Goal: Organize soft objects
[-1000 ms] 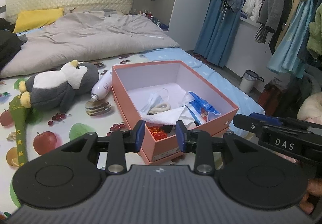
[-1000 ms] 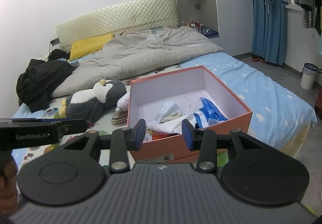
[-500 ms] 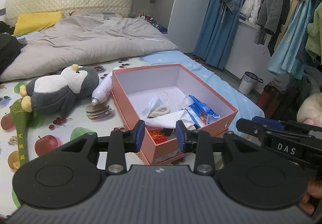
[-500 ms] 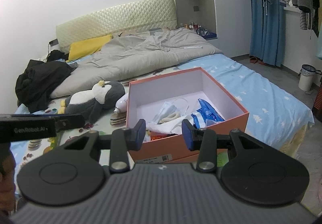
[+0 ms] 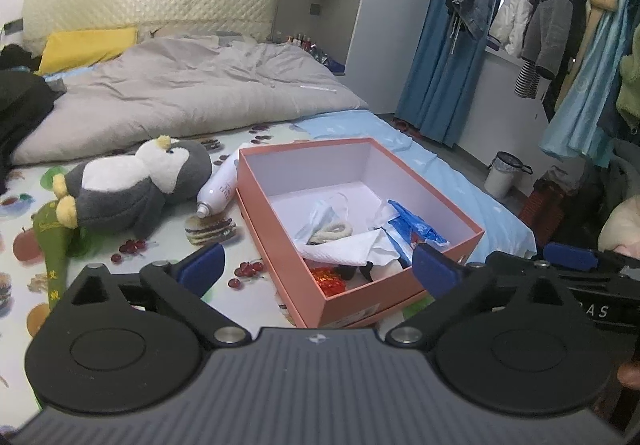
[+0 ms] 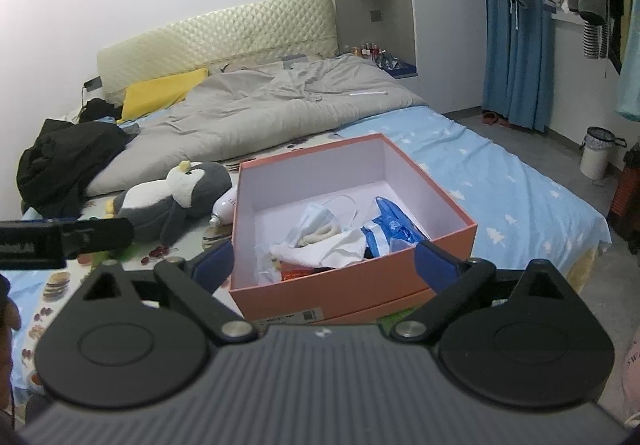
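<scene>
Tools opening, nothing between: left tool [image 5: 316, 271], right tool [image 6: 324, 263]; box [image 6: 360, 281] holds tissue [image 6: 320, 249].

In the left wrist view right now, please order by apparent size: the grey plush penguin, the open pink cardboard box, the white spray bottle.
1. Open pink cardboard box, largest, though nearest the camera.
2. Grey plush penguin.
3. White spray bottle, clearly smallest, partly hidden behind the box.
</scene>
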`<state>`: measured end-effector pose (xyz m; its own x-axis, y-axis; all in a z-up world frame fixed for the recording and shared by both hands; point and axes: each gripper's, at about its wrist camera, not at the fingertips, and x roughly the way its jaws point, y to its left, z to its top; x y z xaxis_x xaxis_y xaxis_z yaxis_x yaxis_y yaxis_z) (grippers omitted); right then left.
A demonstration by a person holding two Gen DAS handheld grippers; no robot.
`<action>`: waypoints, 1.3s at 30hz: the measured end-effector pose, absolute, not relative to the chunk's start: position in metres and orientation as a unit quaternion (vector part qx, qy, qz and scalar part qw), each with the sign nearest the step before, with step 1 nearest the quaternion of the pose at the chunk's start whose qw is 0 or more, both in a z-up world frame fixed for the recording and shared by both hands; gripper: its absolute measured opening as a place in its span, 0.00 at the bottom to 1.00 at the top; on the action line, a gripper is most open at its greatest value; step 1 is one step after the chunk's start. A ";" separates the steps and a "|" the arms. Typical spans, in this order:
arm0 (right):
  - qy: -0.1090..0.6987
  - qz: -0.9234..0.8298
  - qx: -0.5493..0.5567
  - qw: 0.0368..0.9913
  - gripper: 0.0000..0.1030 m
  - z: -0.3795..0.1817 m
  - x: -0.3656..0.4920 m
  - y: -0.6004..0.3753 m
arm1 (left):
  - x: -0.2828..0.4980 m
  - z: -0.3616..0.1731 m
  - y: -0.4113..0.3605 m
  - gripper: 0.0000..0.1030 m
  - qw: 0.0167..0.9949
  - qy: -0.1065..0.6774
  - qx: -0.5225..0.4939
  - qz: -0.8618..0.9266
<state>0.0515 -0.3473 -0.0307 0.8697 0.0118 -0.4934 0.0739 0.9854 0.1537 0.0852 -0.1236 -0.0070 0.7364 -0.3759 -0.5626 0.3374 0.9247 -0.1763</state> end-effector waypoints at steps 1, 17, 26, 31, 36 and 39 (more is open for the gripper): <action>0.254 -0.017 0.086 0.963 0.96 -0.031 0.051 -0.348 | 0.086 -0.008 -0.123 1.00 0.930 0.311 -0.031 -0.191; 0.250 -0.019 0.090 0.964 1.00 -0.028 0.048 -0.344 | 0.084 -0.007 -0.119 1.00 0.930 0.319 -0.013 -0.180; 0.252 -0.012 0.087 0.964 1.00 -0.027 0.045 -0.339 | 0.083 -0.008 -0.123 1.00 0.928 0.324 -0.012 -0.184; 0.255 -0.011 0.087 0.963 1.00 -0.027 0.044 -0.337 | 0.083 -0.007 -0.123 1.00 0.928 0.321 -0.012 -0.186; 0.258 -0.008 0.099 0.961 1.00 -0.028 0.044 -0.339 | 0.082 -0.007 -0.122 1.00 0.930 0.319 -0.012 -0.182; 0.255 -0.008 0.097 0.962 1.00 -0.026 0.043 -0.337 | 0.082 -0.006 -0.122 1.00 0.930 0.320 -0.011 -0.182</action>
<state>0.0432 -0.3370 -0.0263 0.8702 0.0342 -0.4916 0.0642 0.9812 0.1820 0.0817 -0.1215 -0.0055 0.7290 -0.3453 -0.5911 0.3310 0.9336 -0.1371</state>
